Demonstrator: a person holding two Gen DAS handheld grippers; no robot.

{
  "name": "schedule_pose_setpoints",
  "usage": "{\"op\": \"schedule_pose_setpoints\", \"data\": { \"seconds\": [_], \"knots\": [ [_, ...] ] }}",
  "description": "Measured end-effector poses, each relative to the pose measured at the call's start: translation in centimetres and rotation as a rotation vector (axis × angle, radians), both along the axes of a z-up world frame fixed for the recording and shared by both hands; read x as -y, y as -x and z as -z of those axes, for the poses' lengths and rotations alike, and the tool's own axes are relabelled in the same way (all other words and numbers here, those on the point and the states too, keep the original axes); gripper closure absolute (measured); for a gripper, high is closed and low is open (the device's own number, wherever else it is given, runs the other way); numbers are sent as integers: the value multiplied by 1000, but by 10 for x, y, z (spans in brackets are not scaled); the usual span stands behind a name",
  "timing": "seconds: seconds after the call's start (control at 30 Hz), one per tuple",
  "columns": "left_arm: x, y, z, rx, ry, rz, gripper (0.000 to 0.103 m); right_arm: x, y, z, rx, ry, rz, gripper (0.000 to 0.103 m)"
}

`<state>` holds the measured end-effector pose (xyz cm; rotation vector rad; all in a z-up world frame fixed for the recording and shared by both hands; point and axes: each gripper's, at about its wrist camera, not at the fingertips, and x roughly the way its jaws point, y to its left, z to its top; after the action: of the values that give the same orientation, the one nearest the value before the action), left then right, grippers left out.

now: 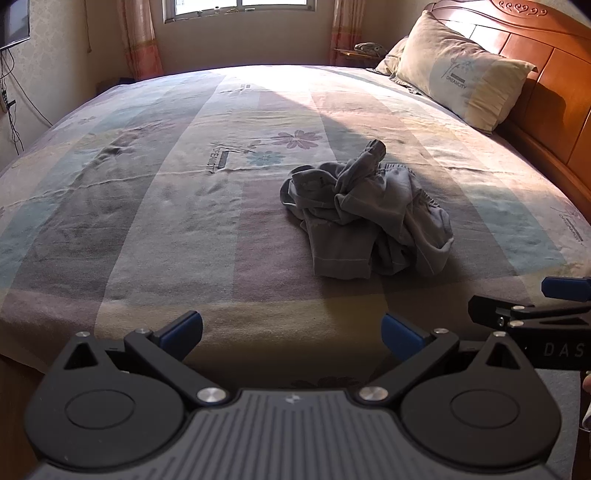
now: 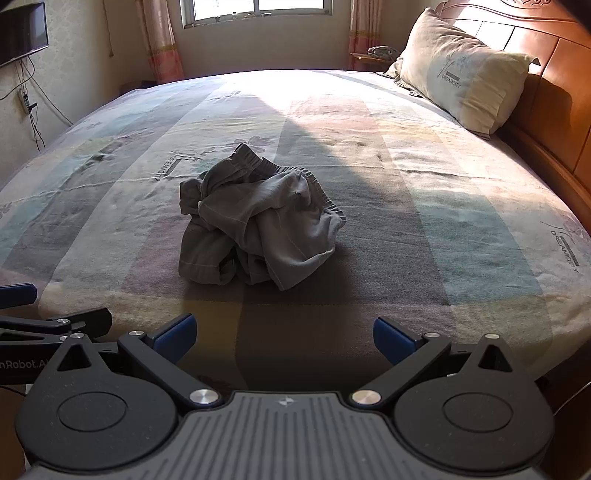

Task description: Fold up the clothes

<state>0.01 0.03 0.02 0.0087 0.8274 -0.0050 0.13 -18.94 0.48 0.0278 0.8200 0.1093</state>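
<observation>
In the left wrist view, the left gripper [image 1: 291,332] is seen spread wide with nothing between its blue pads [image 1: 184,330]. A crumpled grey garment [image 1: 365,218] lies on the bed [image 1: 147,206] at about 1 o'clock from the gripper, well apart from it. "DREAMCITY" is printed on the sheet at 11 o'clock from the garment, again near the right edge of the bed, and on the pillow [image 1: 458,77] that leans against the wooden headboard [image 1: 554,88]. The right gripper [image 1: 517,306] enters at 3 o'clock, and the letters "DAS" can be read on its body.

In the right wrist view, the right gripper [image 2: 282,336] is likewise released and empty. The garment [image 2: 258,221] sits at about 12 o'clock from it, slightly left, and its elastic waistband is shown, which the other view barely gives. "DREAMCITY" is read on the pillow [image 2: 461,74] and twice on the sheet. The left gripper [image 2: 55,325] appears at 9 o'clock, its side marked "nRobot.A", cut off at both ends. A wall-mounted screen [image 2: 22,33] is seen more fully at 10 o'clock.
</observation>
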Motion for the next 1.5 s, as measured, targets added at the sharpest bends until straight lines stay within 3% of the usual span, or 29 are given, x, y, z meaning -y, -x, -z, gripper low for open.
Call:
{"op": "schedule_pose_setpoints", "data": {
  "seconds": [1.07,1.3,1.5],
  "knots": [
    [9,-9,-8,-15,8,0,1,9,-2,-2,4,-32,9,0],
    [18,-22,-5,-28,-36,8,1,15,-10,0,-4,-70,8,0],
    [15,-37,2,-49,-13,17,1,16,-23,7,-28,-77,12,0]
  ]
}}
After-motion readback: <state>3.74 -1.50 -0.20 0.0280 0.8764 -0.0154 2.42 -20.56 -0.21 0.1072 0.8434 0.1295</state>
